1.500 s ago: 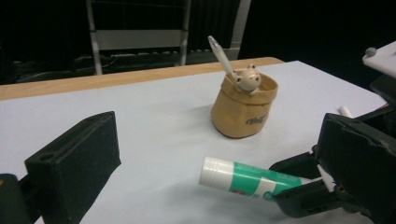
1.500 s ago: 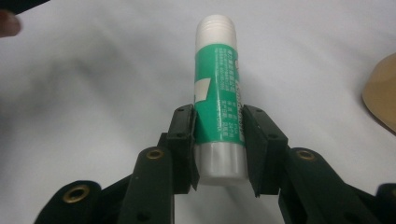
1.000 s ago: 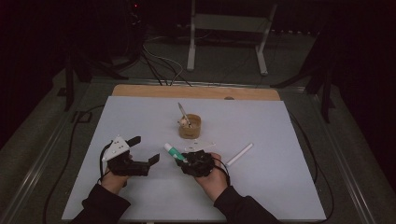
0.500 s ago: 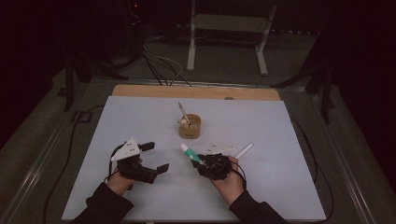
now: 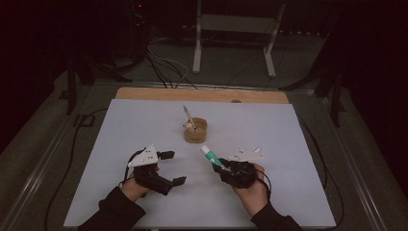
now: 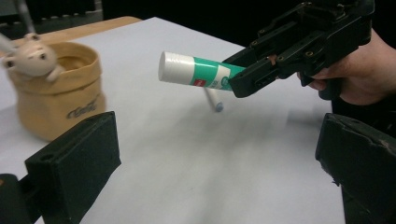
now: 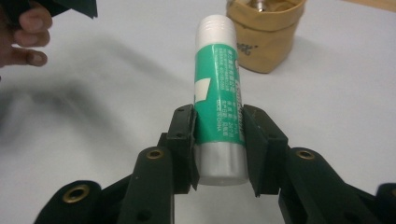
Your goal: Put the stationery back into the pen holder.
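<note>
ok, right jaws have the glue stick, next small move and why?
Probably carry the glue stick on toward the tan pot and tip it in cap first: the right gripper clamps its lower end, the cap points at the pot, and the left gripper is open.

Beyond the claws, past the white table [image 5: 144, 125], a dark room holds a grey metal stand [image 5: 233, 29] and floor cables [image 5: 163, 65].

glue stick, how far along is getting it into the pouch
Done: a pen and a small figure already sit in the tan pouch. In hand: the right gripper is shut on the glue stick, lifted off the white mat, cap end aimed toward the pouch. The left gripper is open with nothing between its jaws. Left: carrying the stick over and dropping it in, probably also the white pen lying on the mat.
</note>
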### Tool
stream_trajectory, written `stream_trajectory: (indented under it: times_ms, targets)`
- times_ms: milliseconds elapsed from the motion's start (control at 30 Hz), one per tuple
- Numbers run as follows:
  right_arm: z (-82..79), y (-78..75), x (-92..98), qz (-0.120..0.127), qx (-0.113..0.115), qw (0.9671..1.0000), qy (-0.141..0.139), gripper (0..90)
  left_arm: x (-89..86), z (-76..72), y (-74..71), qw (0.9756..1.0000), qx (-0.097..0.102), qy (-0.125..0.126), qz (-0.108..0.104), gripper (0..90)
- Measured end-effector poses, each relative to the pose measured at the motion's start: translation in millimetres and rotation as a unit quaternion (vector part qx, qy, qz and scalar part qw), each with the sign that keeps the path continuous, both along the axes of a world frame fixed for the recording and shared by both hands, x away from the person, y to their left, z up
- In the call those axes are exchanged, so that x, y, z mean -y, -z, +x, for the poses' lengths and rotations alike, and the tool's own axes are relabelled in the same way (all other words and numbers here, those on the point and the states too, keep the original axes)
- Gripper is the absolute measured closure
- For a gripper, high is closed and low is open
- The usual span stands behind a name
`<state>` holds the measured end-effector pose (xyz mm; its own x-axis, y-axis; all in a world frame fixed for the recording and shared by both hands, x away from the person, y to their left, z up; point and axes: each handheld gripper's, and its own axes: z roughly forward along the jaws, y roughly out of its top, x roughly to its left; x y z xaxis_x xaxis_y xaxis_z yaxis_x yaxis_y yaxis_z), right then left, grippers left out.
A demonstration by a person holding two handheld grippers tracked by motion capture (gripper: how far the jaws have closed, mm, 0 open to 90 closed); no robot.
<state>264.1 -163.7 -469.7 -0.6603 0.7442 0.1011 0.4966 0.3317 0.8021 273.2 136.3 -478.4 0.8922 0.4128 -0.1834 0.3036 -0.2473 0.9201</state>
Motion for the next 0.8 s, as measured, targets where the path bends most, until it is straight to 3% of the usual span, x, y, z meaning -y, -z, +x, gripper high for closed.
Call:
stream_trajectory:
  times_ms: [300, 400, 500, 667, 800]
  targets:
    - [-6.0, -4.1, 15.6, 0.014, 0.005, 0.9998, 0.014, 66.4, 17.9, 5.4, -0.2, 0.9996, -0.02, 0.021, -0.005, 0.5]
    - [-8.1, -5.9, 22.0, 0.03, 0.01, 0.9994, 0.013, 66.5, 22.8, 8.4, 0.1, 0.999, -0.034, 0.026, -0.012, 0.5]
    - [-9.0, -8.4, 25.6, 0.043, 0.021, 0.9988, 0.004, 66.5, 26.3, 9.7, 0.8, 0.9991, -0.03, 0.024, -0.014, 0.5]
    - [-10.1, -11.5, 31.5, 0.089, 0.039, 0.9952, -0.012, 66.4, 28.2, 14.0, 0.8, 0.9986, -0.035, 0.011, -0.039, 0.5]
    - [-10.8, -12.0, 33.0, 0.105, 0.051, 0.9929, -0.021, 66.4, 30.1, 17.7, 0.3, 0.9973, -0.043, 0.009, -0.059, 0.5]
